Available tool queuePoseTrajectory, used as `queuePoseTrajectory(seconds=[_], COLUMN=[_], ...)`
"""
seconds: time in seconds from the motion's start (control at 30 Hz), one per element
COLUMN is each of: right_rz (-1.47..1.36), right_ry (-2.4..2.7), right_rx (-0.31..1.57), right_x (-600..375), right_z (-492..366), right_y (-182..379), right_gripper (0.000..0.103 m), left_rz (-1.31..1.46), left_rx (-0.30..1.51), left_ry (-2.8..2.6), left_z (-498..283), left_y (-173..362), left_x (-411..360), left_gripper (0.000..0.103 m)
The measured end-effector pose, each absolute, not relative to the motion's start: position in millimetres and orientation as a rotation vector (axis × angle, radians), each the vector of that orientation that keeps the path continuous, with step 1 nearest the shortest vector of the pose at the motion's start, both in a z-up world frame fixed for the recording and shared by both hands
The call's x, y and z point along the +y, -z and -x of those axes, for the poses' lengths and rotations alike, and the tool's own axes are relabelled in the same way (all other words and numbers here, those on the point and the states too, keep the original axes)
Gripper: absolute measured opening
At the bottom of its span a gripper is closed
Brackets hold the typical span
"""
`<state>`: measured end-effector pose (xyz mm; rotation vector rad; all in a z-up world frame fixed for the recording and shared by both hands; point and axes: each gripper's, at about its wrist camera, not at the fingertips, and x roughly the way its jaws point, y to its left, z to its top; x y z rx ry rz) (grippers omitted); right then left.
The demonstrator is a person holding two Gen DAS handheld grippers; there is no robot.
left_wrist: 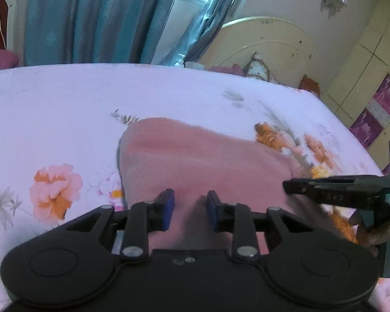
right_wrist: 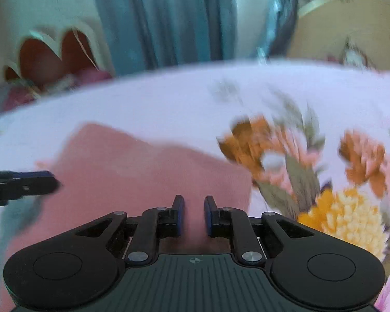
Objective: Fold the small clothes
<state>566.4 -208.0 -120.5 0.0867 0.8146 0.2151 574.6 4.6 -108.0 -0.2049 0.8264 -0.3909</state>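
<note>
A small pink ribbed garment (left_wrist: 195, 161) lies on the flowered bed sheet (left_wrist: 65, 104). My left gripper (left_wrist: 190, 208) hovers over its near edge, jaws open with a gap and nothing between the blue pads. The right gripper shows from the side in this view (left_wrist: 288, 186), at the garment's right edge. In the right wrist view the garment (right_wrist: 132, 171) lies below and left, blurred. My right gripper (right_wrist: 194, 214) is open over its near right part. The left gripper's fingers (right_wrist: 33, 182) enter from the left.
The bed's far edge meets blue curtains (left_wrist: 96, 18) and a window. A cream round headboard (left_wrist: 267, 49) with pillows stands at the right, and cupboards (left_wrist: 371, 78) further right. A red-and-white headboard (right_wrist: 54, 54) is at the left.
</note>
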Motion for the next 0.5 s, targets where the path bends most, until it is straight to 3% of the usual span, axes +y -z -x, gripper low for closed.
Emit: queuePoseTrajectory(seconds=[0.03, 0.27, 0.4, 0.43, 0.5], right_rz=[-0.116, -0.096, -0.095, -0.089, -0.076], right_ry=[-0.216, -0.217, -0.305, -0.322, -0.326], right_rx=[0.811, 0.801, 0.751, 0.758, 0.778], right_x=[-215, -219, -219, -218, -215], right_z=[-566, -556, -520, -512, -500], right_y=[124, 107, 88, 88, 91], right_gripper=[0.027, 0.027, 0.027, 0.028, 0.057], left_rz=[0.220, 0.125, 0.064, 0.057, 0.030], left_rx=[0.830, 0.801, 0.799, 0.807, 0.841], left_ry=[0.385, 0.376, 0.376, 0.366, 0.315], left_z=[-576, -559, -524, -517, -510], left_y=[109, 87, 74, 75, 85], left_x=[5, -4, -5, -6, -9], left_gripper=[0.029, 0.030, 0.043, 0.060, 0.069])
